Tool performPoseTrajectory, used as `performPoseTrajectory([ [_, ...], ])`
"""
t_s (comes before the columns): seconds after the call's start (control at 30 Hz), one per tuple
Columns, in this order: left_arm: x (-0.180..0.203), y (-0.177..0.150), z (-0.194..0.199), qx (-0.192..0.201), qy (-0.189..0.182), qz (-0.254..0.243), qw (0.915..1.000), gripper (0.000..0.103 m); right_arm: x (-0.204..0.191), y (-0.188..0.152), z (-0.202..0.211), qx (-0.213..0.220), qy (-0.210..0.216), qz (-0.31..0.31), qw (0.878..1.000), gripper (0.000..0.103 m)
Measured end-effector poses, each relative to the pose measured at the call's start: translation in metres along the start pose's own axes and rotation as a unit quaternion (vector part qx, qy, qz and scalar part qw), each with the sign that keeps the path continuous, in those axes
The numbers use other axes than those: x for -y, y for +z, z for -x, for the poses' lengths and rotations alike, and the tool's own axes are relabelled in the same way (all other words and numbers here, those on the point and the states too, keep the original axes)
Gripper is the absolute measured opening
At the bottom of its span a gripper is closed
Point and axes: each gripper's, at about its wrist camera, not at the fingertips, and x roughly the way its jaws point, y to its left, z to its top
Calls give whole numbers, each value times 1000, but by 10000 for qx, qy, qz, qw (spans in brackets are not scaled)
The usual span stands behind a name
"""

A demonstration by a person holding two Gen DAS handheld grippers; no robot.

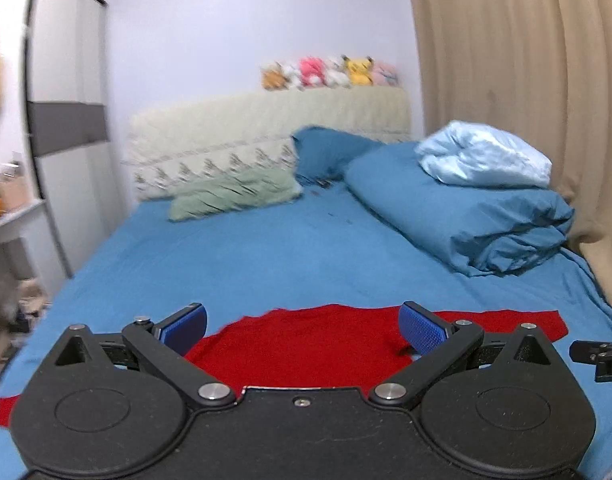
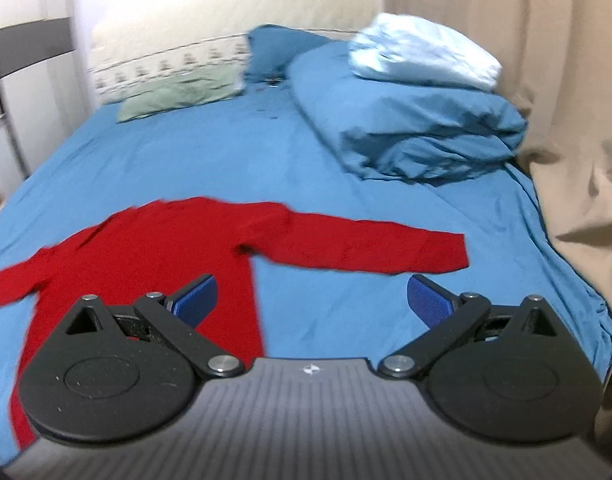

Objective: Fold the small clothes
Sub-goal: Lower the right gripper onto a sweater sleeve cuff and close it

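A small red long-sleeved top [image 2: 153, 240] lies flat, sleeves spread, on the near part of the blue bed sheet [image 2: 177, 152], with bare sheet beyond it. Left gripper [image 1: 301, 330] released, blue pads wide apart above the top's body; right gripper [image 2: 312, 300] released, holding nothing, beside the right sleeve. Folded blue duvet [image 2: 418, 128] under a pale blue bundle [image 2: 422, 60] fills the right side; beige curtain [image 2: 566, 80] borders that edge.

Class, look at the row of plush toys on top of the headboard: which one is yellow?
The yellow plush toy sits second from the right end of the row, between a white one and a pale pink one; it alone is yellow.
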Motion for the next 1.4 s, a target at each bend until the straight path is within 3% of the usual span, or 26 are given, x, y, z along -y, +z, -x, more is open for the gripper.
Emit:
performPoseTrajectory([
  [0.17,25,6,-109,-596,-423,21,9973,103,41,6,-94,-300,-518,-499,9970,103],
  [0.43,66,-34,-255,-1460,-856,25,9856,103,104,-40,-211,-598,-996,-1223,9857,103],
  [0.63,86,-69,-319,-1902,-888,154,9776,103,134,-75,-247,-474,-814,-2071,9738,103],
  [0.83,96,-87,-360,-2125,-828,216,9734,103,148,-76,-278,-201,-840,-2249,9705,103],
  [1.07,103,-97,-380,-2160,-758,-4,9734,103,181,-67,-312,159,-907,-2604,9611,69],
  [1.2,101,-95,-386,-2214,-830,22,9716,103,185,-61,-319,183,-1091,-2415,9641,34],
  [1.3,94,-92,-383,-2229,-951,48,9702,103,185,-55,-321,128,-1052,-2235,9689,21],
  [1.4,78,-84,-367,-2080,-1163,243,9709,103,179,-43,-317,180,-971,-2178,9710,20],
])
